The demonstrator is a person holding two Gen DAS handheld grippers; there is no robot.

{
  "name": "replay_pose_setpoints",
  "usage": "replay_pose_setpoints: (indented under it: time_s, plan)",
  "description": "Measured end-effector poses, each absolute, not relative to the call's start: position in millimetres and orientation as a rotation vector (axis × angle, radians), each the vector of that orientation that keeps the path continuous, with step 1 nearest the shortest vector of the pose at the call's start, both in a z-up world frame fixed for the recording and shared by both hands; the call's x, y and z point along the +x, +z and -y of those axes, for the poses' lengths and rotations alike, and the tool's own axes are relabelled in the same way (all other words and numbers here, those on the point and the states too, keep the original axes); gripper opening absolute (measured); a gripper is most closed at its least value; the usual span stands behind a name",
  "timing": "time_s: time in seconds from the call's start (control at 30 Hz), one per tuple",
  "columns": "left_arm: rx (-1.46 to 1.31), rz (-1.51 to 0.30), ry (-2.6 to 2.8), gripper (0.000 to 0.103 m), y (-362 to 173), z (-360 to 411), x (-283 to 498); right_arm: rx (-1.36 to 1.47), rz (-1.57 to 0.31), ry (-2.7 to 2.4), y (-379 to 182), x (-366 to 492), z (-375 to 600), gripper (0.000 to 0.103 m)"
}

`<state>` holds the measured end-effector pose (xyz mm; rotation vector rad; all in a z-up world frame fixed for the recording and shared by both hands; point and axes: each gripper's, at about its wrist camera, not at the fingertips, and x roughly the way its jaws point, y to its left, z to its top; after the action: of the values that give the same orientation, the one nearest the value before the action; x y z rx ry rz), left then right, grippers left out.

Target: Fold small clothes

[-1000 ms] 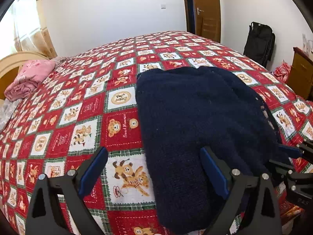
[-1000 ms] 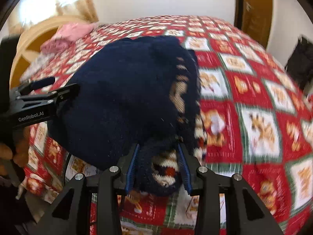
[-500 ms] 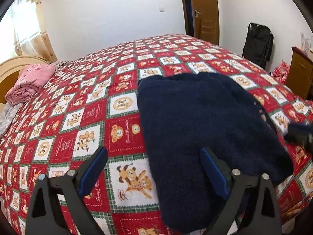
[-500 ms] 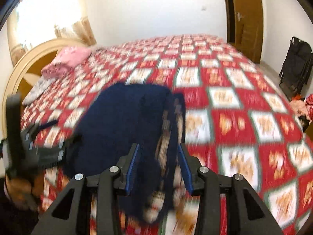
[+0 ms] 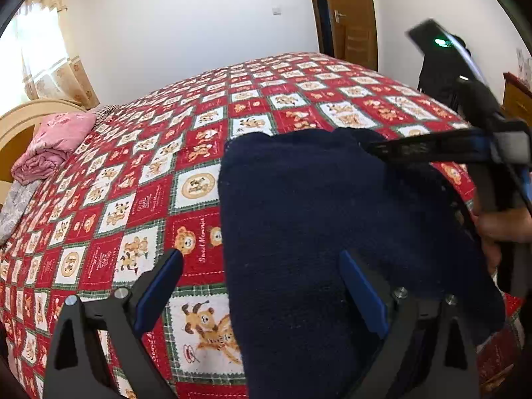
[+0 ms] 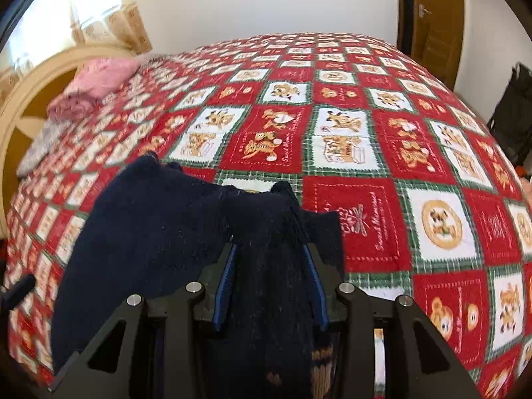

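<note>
A dark navy knitted garment [image 5: 326, 219] lies on the red patterned bedspread [image 5: 139, 179] near the bed's front edge. My left gripper [image 5: 261, 289] is open, its jaws wide apart, over the garment's near left edge. My right gripper [image 6: 269, 279] is shut on a fold of the navy garment [image 6: 159, 232] and holds it raised over the bed. The right gripper [image 5: 392, 148] also shows in the left wrist view, reaching in from the right above the garment's far part.
Folded pink clothes [image 5: 53, 146] lie by the wooden headboard [image 5: 16, 129] at the far left. A black bag [image 6: 515, 116] stands by the wall at right. A wooden door [image 5: 352, 16] is behind the bed. A wooden cabinet [image 5: 518, 99] stands at far right.
My right gripper has lifted the garment's edge and carried it up and forward over the garment. It has come into the left wrist view at the right. The left gripper stays open.
</note>
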<state>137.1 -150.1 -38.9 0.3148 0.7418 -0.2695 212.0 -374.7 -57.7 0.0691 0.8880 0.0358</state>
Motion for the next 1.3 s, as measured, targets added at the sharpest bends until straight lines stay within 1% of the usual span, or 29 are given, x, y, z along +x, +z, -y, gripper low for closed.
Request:
replay_pose_setpoints:
  time_s: [0.17, 0.33, 0.5, 0.6, 0.7, 0.83, 1.0, 1.13, 1.3]
  plan:
    - [0.335, -0.73, -0.256, 0.099, -42, 152, 138, 0.055, -0.868, -0.095, -61, 216, 380, 0.032]
    - [0.298, -0.761, -0.253, 0.099, -45, 150, 143, -0.008, -0.853, -0.148, -67, 223, 373, 0.034]
    - [0.262, -0.779, -0.241, 0.099, -37, 136, 144, 0.097, -0.819, -0.111, -62, 211, 385, 0.036]
    - [0.239, -0.774, -0.213, 0.099, -34, 125, 144, 0.165, -0.766, -0.105, -48, 185, 386, 0.036]
    - [0.237, -0.771, -0.205, 0.099, -33, 119, 144, 0.172, -0.693, -0.106, -29, 148, 381, 0.038]
    - [0.234, -0.769, -0.202, 0.099, -32, 117, 145, 0.158, -0.623, -0.137, -9, 105, 377, 0.038]
    - [0.225, -0.775, -0.208, 0.099, -32, 118, 142, 0.161, -0.64, -0.131, -12, 79, 373, 0.038]
    - [0.224, -0.767, -0.207, 0.099, -28, 115, 138, 0.216, -0.651, -0.116, -19, 63, 369, 0.038]
    - [0.198, -0.771, -0.203, 0.099, -26, 106, 135, 0.276, -0.62, -0.095, -17, 37, 362, 0.038]
